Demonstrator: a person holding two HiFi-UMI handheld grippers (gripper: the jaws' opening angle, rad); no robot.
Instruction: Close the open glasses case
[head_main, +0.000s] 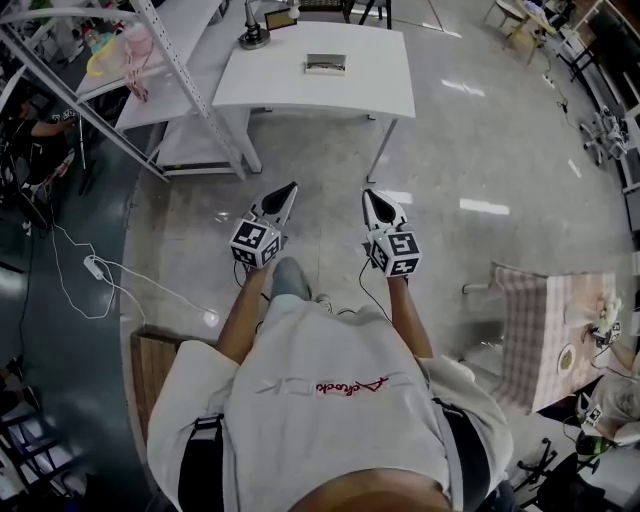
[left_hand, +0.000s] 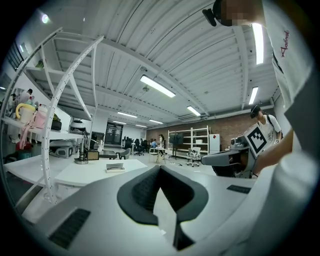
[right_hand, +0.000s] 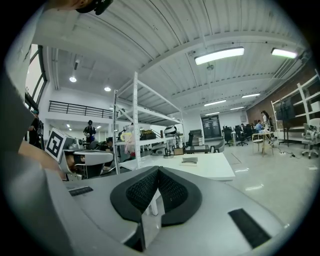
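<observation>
A small grey glasses case (head_main: 325, 64) lies on a white table (head_main: 300, 95) some way ahead of me. It also shows far off in the left gripper view (left_hand: 115, 167) and in the right gripper view (right_hand: 189, 160). My left gripper (head_main: 290, 187) and right gripper (head_main: 367, 193) are held side by side over the floor, well short of the table. Both point toward it. The left gripper's (left_hand: 160, 167) jaws meet at the tips with nothing between them. The right gripper's (right_hand: 158, 170) jaws do the same.
A lamp base (head_main: 253, 38) and a small dark box (head_main: 280, 18) stand at the table's far edge. A metal shelving rack (head_main: 170, 70) runs along its left side. A white cable (head_main: 100, 270) lies on the floor at left. A checked-cloth table (head_main: 555, 330) stands at right.
</observation>
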